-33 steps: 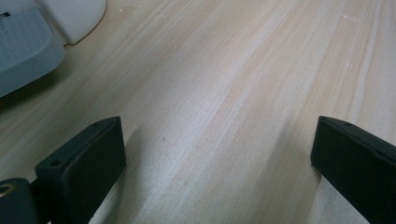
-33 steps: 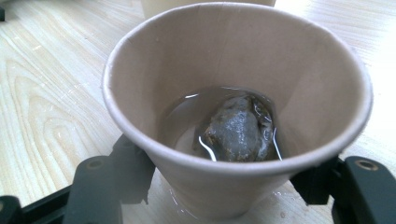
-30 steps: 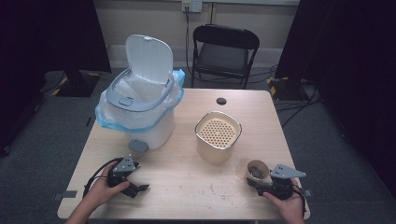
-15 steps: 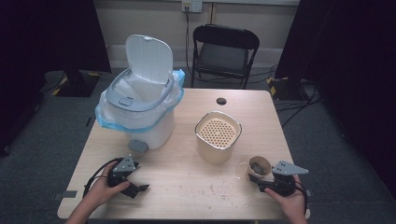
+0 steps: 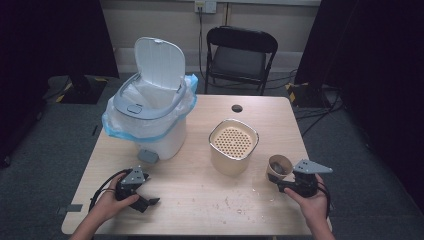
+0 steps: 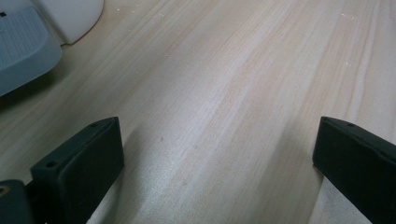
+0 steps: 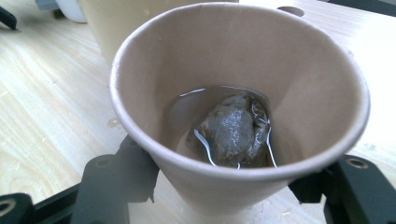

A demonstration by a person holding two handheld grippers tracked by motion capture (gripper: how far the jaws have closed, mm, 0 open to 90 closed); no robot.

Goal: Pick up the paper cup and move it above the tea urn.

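Observation:
A brown paper cup [image 7: 243, 93] holds a wet tea bag [image 7: 233, 130] in a little liquid. My right gripper [image 7: 233, 186] is shut on the cup near its base; its jaws have just been closing on it. In the high view the cup [image 5: 278, 167] hangs just above the table's right front, held by the right gripper [image 5: 278, 183]. My left gripper [image 5: 145, 195] lies at the left front, open. Its jaws have just been opening, and between them the left gripper [image 6: 215, 140] has just bare wood.
A white pedal bin [image 5: 150, 125] with a blue liner and raised lid stands back left, its grey pedal [image 6: 23, 51] near my left gripper. A beige container with a perforated insert [image 5: 233, 145] stands mid-table beside the cup. Behind the table [image 5: 200, 200] is a black chair [image 5: 241, 52].
My right gripper has risen with the paper cup, lifting it off the table. The left hand has stayed where it was.

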